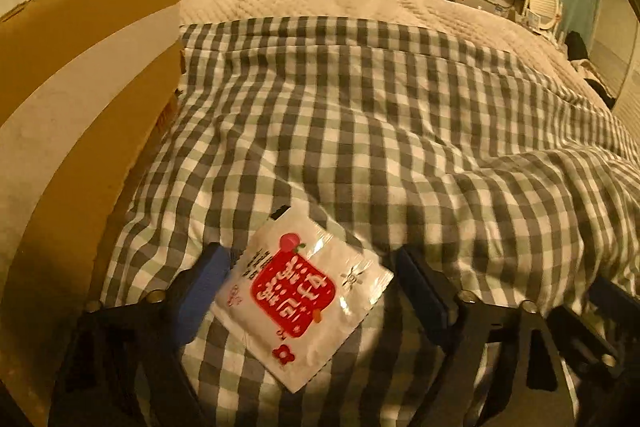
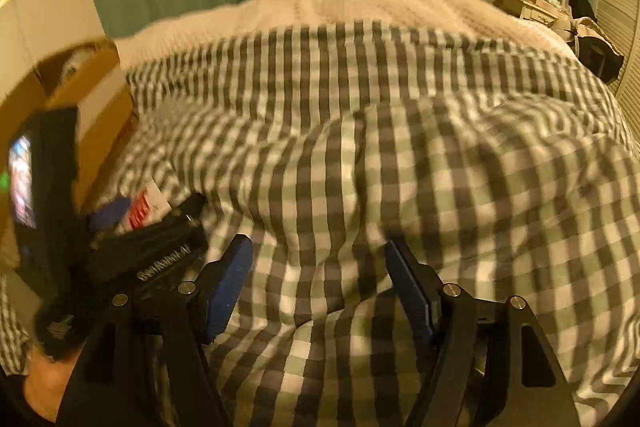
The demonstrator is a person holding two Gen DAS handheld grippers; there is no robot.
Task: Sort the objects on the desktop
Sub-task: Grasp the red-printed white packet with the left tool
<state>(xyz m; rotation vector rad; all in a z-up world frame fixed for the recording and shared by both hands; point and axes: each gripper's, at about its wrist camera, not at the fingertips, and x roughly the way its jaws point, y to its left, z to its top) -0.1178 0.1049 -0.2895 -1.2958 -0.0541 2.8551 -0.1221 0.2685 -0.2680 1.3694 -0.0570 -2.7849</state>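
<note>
sitting flat on the checkered blanket, the sauce packet is between the left gripper pads, not squeezed. right gripper is spread over bare blanket, holding nothing.

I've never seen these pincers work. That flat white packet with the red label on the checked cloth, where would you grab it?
Probably by its side edges. The white sachet lies flat and tilted on the checked blanket, between the left gripper fingers, near the blue pad. Coming from above, closing across its narrow width suits it; flat film gives little else to pinch.
</note>
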